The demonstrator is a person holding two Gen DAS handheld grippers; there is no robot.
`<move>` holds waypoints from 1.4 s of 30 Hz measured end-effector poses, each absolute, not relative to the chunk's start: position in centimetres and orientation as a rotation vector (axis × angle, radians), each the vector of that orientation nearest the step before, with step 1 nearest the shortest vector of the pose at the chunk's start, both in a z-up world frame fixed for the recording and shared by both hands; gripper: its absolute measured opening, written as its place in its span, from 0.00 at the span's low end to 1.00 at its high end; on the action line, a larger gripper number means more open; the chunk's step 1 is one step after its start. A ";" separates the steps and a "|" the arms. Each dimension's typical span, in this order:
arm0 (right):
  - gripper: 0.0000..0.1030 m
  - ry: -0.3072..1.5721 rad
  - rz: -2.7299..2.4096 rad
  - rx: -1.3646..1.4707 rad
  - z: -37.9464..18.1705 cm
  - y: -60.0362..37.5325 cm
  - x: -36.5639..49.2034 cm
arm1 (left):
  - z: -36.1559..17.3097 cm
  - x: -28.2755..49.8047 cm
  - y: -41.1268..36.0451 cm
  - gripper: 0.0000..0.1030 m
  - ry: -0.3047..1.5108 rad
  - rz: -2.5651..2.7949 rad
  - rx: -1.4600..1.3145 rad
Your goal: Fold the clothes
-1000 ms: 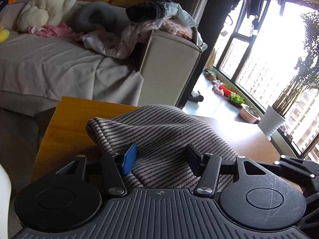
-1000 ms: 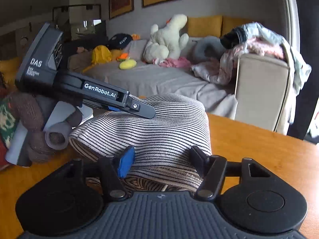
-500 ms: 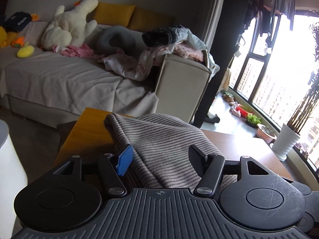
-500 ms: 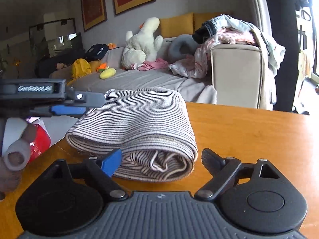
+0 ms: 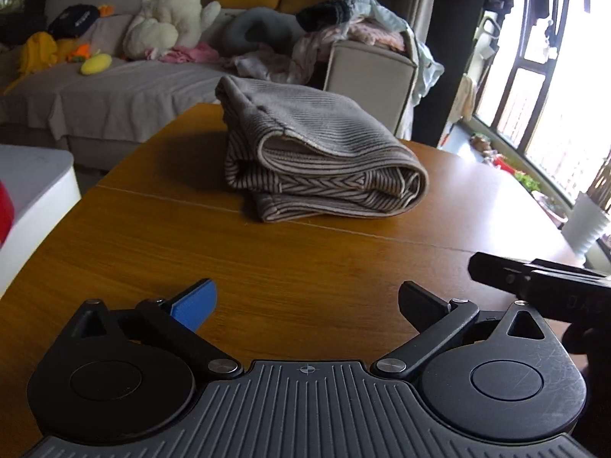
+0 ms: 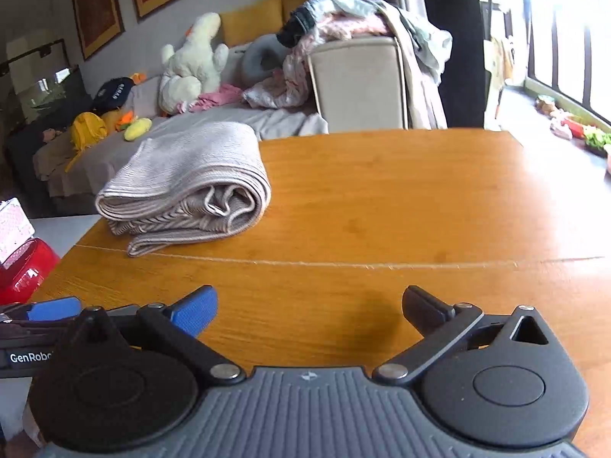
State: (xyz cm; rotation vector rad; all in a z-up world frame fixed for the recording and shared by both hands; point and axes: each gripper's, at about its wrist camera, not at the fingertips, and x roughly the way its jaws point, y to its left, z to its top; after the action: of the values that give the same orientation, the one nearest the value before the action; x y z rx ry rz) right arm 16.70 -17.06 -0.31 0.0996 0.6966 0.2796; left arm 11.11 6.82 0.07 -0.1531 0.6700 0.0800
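Observation:
A grey striped garment point(image 5: 317, 152) lies folded in a thick bundle on the wooden table point(image 5: 305, 267), toward its far left corner; it also shows in the right wrist view point(image 6: 191, 187). My left gripper point(image 5: 305, 301) is open and empty, well back from the bundle near the table's front. My right gripper point(image 6: 309, 305) is open and empty too, to the right of the left one. The right gripper's body shows at the right edge of the left wrist view point(image 5: 542, 286).
A sofa point(image 5: 114, 84) behind the table holds plush toys and a heap of unfolded clothes point(image 5: 343, 26) on its armrest. A white surface with a red object point(image 6: 23, 267) stands left of the table. Windows and plants are at the right.
Both grippers have let go of the striped garment, opened wide and pulled back toward the table's front. The folded bundle stays on the table.

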 end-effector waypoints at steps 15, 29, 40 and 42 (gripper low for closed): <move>1.00 0.732 0.310 -0.106 -0.8 -14.8 17.1 | -0.2 11.4 5.8 1.00 0.713 0.180 -0.066; 1.00 0.731 0.311 -0.105 -0.8 -14.9 17.1 | -0.3 11.6 5.9 1.00 0.713 0.179 -0.066; 1.00 0.731 0.311 -0.105 -0.8 -14.9 17.1 | -0.3 11.6 5.9 1.00 0.713 0.179 -0.067; 1.00 0.731 0.311 -0.105 -0.8 -14.9 17.1 | -0.3 11.6 5.9 1.00 0.713 0.179 -0.067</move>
State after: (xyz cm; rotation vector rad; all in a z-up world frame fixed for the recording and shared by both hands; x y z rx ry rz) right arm 17.06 -14.92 -0.79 -0.1054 0.7315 0.3108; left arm 11.61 5.88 -0.28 -0.0665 0.7134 0.1791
